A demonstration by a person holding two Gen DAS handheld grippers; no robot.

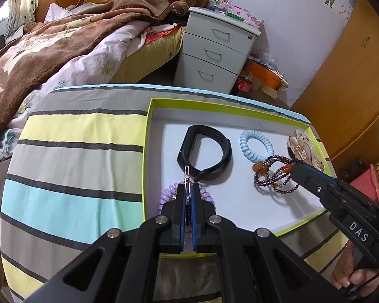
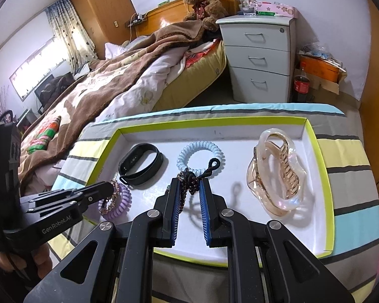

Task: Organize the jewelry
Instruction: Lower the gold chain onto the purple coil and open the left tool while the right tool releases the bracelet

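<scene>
1. left wrist view: "das" reads on the right gripper (image 1: pixel 297 168), which reaches to the dark beaded bracelet (image 1: pixel 275 174) in the lime-rimmed white tray (image 1: pixel 214 106). the left gripper (image 1: pixel 188 189) is pinched on a thin metal clasp (image 1: pixel 187 176) over a lilac coil tie (image 1: pixel 168 194).
2. right wrist view: "genrobot.ai" marks the left gripper (image 2: pixel 108 189). the right gripper's (image 2: pixel 188 189) blue ribbed pads, partly apart, flank the bracelet (image 2: pixel 188 179); whether they grip it, i cannot tell. glossy translucent claw clip (image 2: pixel 278 174) lies just beside.

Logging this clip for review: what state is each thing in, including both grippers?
Left gripper: shut on a thin metal clasp piece.
Right gripper: partly closed around the dark red beaded bracelet, which rests on the tray.
Black fitness band: fastened into a loop, lying flat.
Translucent beige claw hair clip: lying on its side.
Pale blue spiral hair tie: flat.
Lilac spiral hair tie: flat, under the left gripper.
White tray with lime rim: lidless.
</scene>
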